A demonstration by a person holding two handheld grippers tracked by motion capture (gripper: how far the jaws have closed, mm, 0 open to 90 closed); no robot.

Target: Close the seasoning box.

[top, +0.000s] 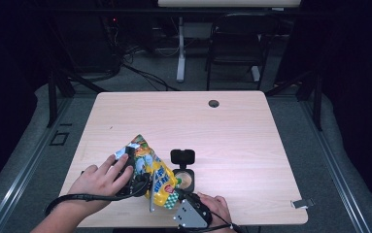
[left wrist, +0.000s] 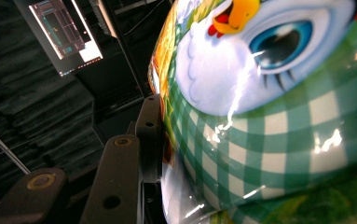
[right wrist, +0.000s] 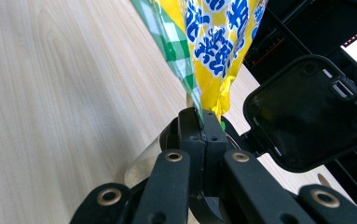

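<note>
A glossy snack bag [top: 152, 170], yellow with green checks and a cartoon bird, is held up over the table's near edge. My left gripper [top: 136, 174] clamps the bag's body; one black finger [left wrist: 149, 135] presses against the bag's side [left wrist: 269, 116], and the other finger is hidden behind it. My right gripper [right wrist: 203, 116] is shut on the bag's lower corner [right wrist: 213, 56], and in the high view it [top: 177, 198] sits below the bag. Just right of the bag stands a small clear container [top: 185, 180] with its black flip lid [top: 182, 156] [right wrist: 309, 112] standing open.
The light wooden table [top: 232, 131] has a cable hole [top: 213, 103] near its far edge and a small metal piece [top: 302, 203] at its near right corner. A dark chair [top: 237, 39] and a desk leg [top: 180, 53] stand beyond it. A lit monitor [left wrist: 64, 32] hangs in the dark.
</note>
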